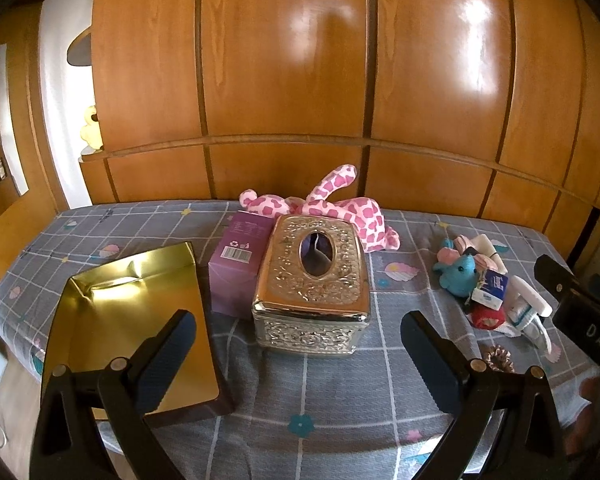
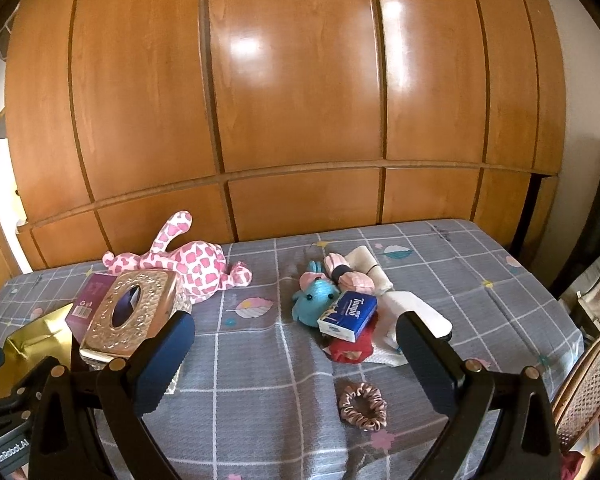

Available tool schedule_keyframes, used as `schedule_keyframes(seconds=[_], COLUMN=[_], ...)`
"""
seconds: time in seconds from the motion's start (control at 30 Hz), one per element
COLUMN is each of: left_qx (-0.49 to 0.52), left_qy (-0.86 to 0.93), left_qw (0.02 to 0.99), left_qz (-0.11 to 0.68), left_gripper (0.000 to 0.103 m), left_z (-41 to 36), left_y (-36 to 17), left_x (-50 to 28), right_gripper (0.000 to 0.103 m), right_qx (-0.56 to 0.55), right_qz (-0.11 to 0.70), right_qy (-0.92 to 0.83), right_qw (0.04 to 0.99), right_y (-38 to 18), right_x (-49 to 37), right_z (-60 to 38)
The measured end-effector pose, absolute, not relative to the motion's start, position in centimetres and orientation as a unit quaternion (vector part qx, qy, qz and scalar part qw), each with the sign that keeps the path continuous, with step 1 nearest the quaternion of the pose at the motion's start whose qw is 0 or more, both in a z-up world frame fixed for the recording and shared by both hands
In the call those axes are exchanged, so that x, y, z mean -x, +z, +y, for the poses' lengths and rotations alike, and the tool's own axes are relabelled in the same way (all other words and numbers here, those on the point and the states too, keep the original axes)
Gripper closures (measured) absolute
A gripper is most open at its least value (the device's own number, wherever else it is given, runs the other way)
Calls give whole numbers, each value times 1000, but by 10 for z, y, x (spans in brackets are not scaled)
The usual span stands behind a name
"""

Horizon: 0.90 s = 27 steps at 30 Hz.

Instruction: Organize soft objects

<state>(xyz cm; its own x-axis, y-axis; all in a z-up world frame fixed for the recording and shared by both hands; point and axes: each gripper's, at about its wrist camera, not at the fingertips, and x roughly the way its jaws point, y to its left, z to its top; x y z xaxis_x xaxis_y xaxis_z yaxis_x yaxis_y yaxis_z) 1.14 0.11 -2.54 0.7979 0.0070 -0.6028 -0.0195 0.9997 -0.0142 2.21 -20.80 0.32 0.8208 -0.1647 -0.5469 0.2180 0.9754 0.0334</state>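
Both grippers, left (image 1: 298, 354) and right (image 2: 296, 354), hang spread wide and empty over the bed (image 2: 260, 360). Pink plush (image 1: 340, 208) lies half hidden behind the tissue box (image 1: 314, 280); blue plush (image 2: 314, 302) tops a jumbled, hard-to-read pile

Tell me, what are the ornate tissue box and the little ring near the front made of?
The tissue box looks like embossed metal, shiny silver-gold with raised scrollwork; it may be plated plastic. The ring is a scrunchie, seemingly satin: gathered pinkish-brown folds with soft sheen.
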Motion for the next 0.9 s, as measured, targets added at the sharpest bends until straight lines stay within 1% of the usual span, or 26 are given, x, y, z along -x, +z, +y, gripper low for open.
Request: schedule_keyframes(seconds=[0.27, 0.47, 0.63, 0.73, 0.8, 0.9], left_qx=[2, -2, 12, 7, -1, -23], left_qy=[-2, -22, -97, -135, -157, -183], left_qw=[947, 944, 938, 924, 911, 900], left_qz=[322, 329, 331, 358, 381, 395], left_gripper=[0, 0, 0, 0, 0, 0], left_z=[-6, -14, -22, -38, -53, -77], left_y=[-26, -29, -31, -33, -39, -51], left_x=[-13, -16, -22, -34, -43, -52], right_gripper=[0, 0, 0, 0, 0, 0], right_qx=[-57, -85, -154, -213, -235, -263], right_qz=[281, 281, 292, 301, 310, 323], right_qy=[-106, -113, -108, -103, -102, -107], right_qw=[952, 949, 938, 924, 916, 903], right_y=[3, 4, -3, -15, -24, -41], right_x=[-23, -25, -29, -31, -32, -31], right_z=[-221, -253, -304, -346, -365, -396])
